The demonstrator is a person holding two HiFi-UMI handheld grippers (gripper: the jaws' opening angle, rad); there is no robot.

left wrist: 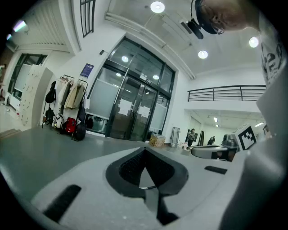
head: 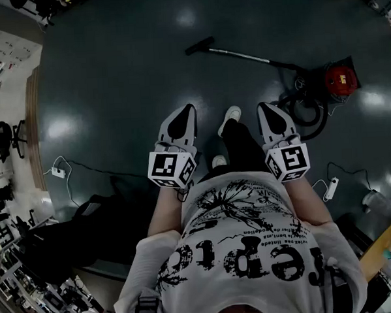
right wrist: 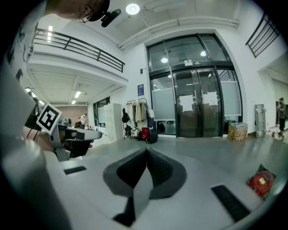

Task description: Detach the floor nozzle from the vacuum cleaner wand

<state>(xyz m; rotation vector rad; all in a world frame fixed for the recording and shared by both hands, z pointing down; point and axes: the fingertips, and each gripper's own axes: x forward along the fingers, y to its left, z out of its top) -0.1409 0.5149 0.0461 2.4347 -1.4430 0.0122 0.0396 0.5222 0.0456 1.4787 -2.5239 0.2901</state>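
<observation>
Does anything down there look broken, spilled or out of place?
Nothing stands out. The red vacuum cleaner sits on the floor, its wand lying flat with the floor nozzle attached. No spill shows.

The vacuum canister (head: pixel 340 79) is showing red, its floor nozzle (head: pixel 199 46) black, its wand (head: pixel 242 54) silver, over a dark teal-grey floor (head: pixel 113 78).

My head camera looks steeply down past my shirt (head: pixel 246 248) onto the floor (head: pixel 112 72). The camera on my left gripper (head: pixel 190 109) sits close behind its jaws, which fill the lower frame, and faces almost level toward the glass doors (left wrist: pixel 135 108). The one on my right gripper (head: pixel 261 106) faces those same doors. The red vacuum cleaner (right wrist: pixel 261 182) at its lower right also shows in the head view's upper right.
</observation>
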